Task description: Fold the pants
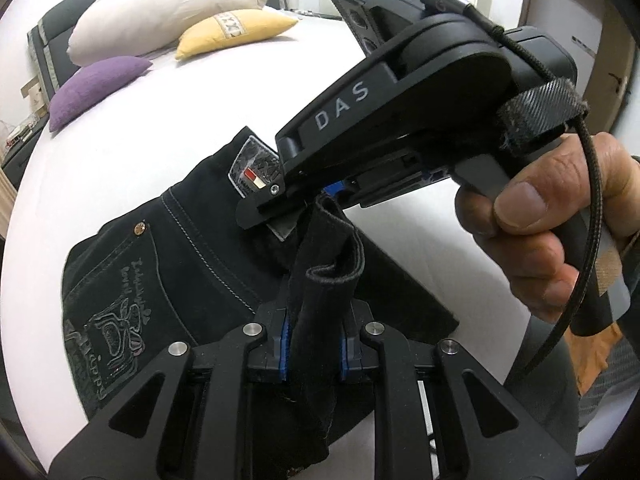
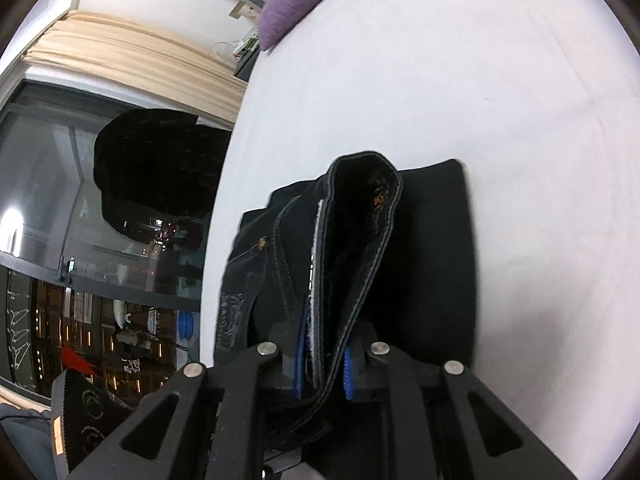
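left gripper [image 1: 316, 344]: clamped on a bunched fold of dark cloth, blue pads pressed against it from both sides.
right gripper [image 2: 322, 364]: closed on the waistband edge, thick stitched band standing up between the blue pads; seen from the left wrist [image 1: 264, 210], reached in over the garment, held by a bare hand [image 1: 552, 224].
pants [image 1: 160, 264]: black, lay on the white bed sheet [image 1: 132, 136], embroidered back pocket up, waist label near the right gripper's tip; gripped parts lifted off the flat rest.
pillows: white pillow [image 1: 160, 12], yellow cushion [image 1: 236, 32], purple cushion [image 1: 96, 88] at the headboard end, well apart from the pants.
window [image 2: 80, 240]: dark glass left of the bed, cream curtain [image 2: 132, 56] above.
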`<act>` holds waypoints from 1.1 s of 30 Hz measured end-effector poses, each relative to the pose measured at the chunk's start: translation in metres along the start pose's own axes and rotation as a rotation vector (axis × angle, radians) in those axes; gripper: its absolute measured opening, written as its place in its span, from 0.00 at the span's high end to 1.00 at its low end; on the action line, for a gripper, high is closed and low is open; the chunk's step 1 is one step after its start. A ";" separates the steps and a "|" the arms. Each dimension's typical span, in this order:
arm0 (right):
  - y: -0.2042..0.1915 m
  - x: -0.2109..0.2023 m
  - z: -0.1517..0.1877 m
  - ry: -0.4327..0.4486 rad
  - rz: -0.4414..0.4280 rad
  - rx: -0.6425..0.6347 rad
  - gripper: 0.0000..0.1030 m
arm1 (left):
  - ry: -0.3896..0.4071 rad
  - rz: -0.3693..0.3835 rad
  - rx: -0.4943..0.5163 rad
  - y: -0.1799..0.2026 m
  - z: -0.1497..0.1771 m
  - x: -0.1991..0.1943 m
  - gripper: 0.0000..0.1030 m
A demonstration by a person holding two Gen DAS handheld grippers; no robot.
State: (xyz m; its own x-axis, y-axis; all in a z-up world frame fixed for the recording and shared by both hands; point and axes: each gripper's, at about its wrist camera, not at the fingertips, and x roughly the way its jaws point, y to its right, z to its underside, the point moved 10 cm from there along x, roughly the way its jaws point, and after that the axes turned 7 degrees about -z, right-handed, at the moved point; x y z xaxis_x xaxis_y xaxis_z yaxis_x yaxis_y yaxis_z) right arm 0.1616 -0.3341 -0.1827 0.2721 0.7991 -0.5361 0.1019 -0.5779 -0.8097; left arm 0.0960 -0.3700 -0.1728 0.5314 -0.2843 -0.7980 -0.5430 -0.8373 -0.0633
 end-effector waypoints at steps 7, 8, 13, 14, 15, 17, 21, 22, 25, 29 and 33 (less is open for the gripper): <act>0.020 -0.008 0.001 0.019 0.005 0.033 0.85 | -0.008 0.007 0.025 0.014 -0.004 0.020 0.85; 0.024 -0.008 0.003 0.024 0.002 0.041 0.85 | -0.011 0.009 0.028 0.014 -0.001 0.023 0.85; 0.045 0.000 0.013 0.053 -0.017 0.094 0.86 | -0.027 0.017 0.056 0.017 0.014 0.029 0.78; 0.051 0.001 0.013 0.069 -0.039 0.115 0.86 | -0.029 0.014 0.060 0.019 0.015 0.029 0.76; 0.053 -0.001 0.014 0.080 -0.061 0.119 0.86 | -0.032 0.033 0.046 0.018 0.016 0.026 0.71; 0.054 -0.003 0.015 0.095 -0.108 0.134 0.83 | -0.047 0.126 0.002 0.018 0.018 0.009 0.52; 0.048 -0.031 0.016 0.168 -0.054 0.135 0.63 | 0.049 0.171 -0.097 -0.021 0.017 -0.046 0.17; 0.047 -0.039 0.016 0.190 -0.045 0.135 0.61 | 0.072 0.165 -0.119 -0.033 0.017 -0.055 0.15; 0.022 -0.060 0.020 0.240 -0.093 0.106 0.61 | 0.095 0.129 -0.210 -0.078 0.021 -0.060 0.15; -0.035 -0.044 0.042 0.164 -0.162 -0.040 0.61 | 0.061 0.129 -0.296 -0.100 0.029 -0.043 0.16; -0.005 -0.010 0.061 0.072 -0.068 0.025 0.69 | -0.046 0.149 -0.340 -0.118 0.050 -0.001 0.19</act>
State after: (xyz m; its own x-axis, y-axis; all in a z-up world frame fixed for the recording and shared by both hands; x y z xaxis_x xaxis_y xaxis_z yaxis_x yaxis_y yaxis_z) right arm 0.1001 -0.3288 -0.1883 0.3333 0.8218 -0.4621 0.0983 -0.5178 -0.8499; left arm 0.1274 -0.2475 -0.1941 0.4285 -0.3998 -0.8103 -0.3608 -0.8979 0.2522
